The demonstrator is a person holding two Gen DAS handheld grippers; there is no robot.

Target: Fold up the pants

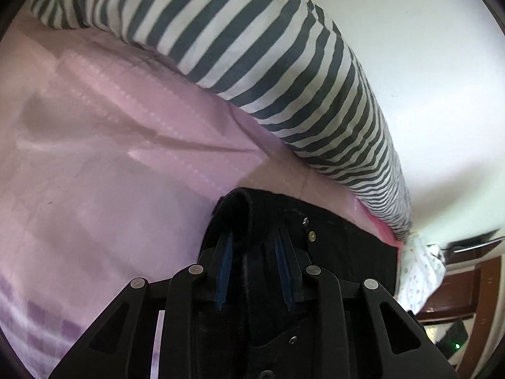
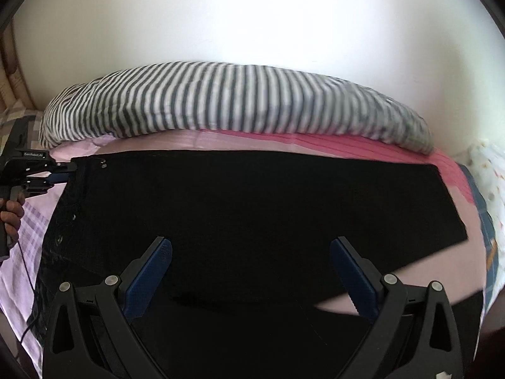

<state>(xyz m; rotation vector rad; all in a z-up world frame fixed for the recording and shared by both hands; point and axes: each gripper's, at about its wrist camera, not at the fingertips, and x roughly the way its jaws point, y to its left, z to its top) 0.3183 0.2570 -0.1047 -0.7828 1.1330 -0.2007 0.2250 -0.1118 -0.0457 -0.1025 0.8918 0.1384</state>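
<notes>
Black pants [image 2: 252, 208] lie flat across the pink bed sheet [image 2: 426, 271], waistband to the left and leg ends to the right. My left gripper [image 1: 255, 246] is shut on the pants' waistband [image 1: 243, 208], which bunches up between its blue pads. It also shows in the right wrist view [image 2: 64, 172], at the waistband's far corner. My right gripper [image 2: 251, 252] is open and empty, hovering over the near leg of the pants, blue pads [image 2: 151, 271] wide apart.
A long grey-and-white striped bolster [image 2: 233, 104] lies along the far side of the bed against the white wall [image 2: 252, 15]. A white patterned pillow [image 2: 487, 170] sits at the right end. Dark wooden furniture [image 1: 467, 287] stands beyond the bed.
</notes>
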